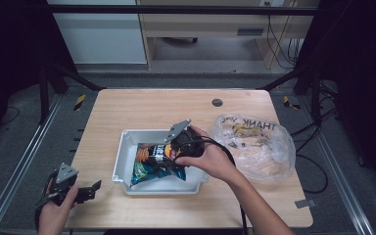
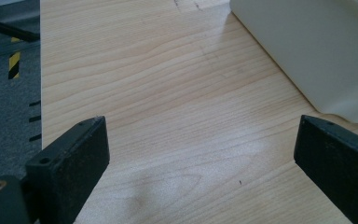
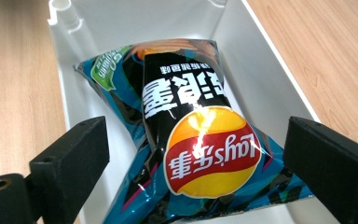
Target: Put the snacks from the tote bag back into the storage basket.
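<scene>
My two grippers are black. The left gripper [image 1: 89, 191] carries a grey three-cornered plate on top, and so does the right gripper [image 1: 169, 147], with small screws at the corners. A black cable trails back from the right one along my bare forearm. Up close, each jaw is a matte block with a round screw hole near its base.

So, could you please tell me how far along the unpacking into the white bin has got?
Done: the chip bag lies in the white bin. In hand: nothing; the right gripper is open above the bag, and the left gripper is open over the table. Left: possibly the plastic bag, whose contents are unclear.
</scene>
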A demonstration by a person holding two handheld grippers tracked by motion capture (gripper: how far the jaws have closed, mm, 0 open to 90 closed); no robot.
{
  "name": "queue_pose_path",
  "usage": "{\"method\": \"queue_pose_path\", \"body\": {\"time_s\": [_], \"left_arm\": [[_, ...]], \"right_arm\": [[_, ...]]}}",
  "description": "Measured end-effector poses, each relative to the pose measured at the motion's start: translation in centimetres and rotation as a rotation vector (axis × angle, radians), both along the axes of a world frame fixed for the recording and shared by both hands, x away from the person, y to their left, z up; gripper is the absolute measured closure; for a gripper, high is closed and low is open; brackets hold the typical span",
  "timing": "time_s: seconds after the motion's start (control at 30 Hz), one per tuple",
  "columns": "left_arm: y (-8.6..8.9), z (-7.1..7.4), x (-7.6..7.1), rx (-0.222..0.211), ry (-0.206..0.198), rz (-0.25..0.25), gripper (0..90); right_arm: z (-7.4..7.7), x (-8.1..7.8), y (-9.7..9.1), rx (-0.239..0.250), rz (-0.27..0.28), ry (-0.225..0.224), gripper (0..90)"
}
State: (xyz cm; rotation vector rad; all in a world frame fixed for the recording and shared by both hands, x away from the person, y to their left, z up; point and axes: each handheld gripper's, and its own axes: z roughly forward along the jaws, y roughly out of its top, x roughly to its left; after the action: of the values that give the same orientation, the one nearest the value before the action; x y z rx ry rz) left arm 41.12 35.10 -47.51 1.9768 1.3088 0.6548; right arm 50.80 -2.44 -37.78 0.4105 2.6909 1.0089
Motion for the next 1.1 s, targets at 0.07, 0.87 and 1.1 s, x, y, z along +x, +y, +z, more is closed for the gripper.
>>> {"method": "queue_pose_path", "body": {"time_s": [0.07, 0.87, 1.1], "left_arm": [[0.1, 0.0, 0.0, 0.000, 0.001, 0.005, 3.1], [0.2, 0.0, 0.0, -0.010, 0.002, 0.006, 3.1], [0.2, 0.1, 0.0, -0.008, 0.003, 0.001, 3.1]], "right_arm": [[0.2, -0.3, -0.2, 0.009, -0.008, -0.005, 6.9], [0.3, -2.8, -4.0, 0.070, -0.199, -0.057, 7.4], [1.2, -3.1, -5.5, 0.113, -0.273, -0.093, 7.3]]}}
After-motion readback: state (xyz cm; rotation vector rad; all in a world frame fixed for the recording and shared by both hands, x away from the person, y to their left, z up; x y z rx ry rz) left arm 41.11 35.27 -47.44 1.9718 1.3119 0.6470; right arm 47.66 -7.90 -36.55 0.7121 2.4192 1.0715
